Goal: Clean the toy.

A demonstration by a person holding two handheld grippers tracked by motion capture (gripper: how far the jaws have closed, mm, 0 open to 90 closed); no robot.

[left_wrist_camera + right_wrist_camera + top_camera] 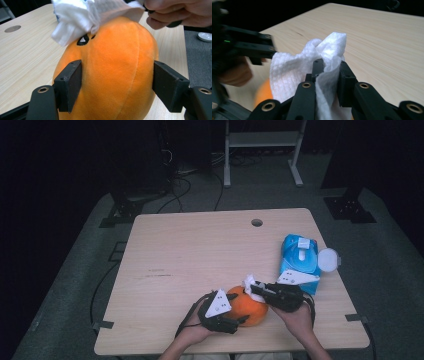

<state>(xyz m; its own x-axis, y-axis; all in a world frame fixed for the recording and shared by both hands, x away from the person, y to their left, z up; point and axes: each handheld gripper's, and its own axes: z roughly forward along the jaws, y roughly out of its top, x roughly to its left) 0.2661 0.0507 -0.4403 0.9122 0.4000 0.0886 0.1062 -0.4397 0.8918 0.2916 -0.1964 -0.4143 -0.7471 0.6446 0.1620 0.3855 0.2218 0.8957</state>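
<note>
my left gripper (pixel 239 320) has its fingers (pixel 68 85) clamped on both flanks of the orange plush pumpkin (pixel 112 72), which sits on the tabletop (pixel 200 250) near its front edge. my right gripper (pixel 329 72) has its fingers pinched tight on a white wipe (pixel 292 75), pressing it on the pumpkin's top. a blue wipe pack (pixel 300 257) lies near the right edge, its white lid (pixel 328 259) beside it.
</note>
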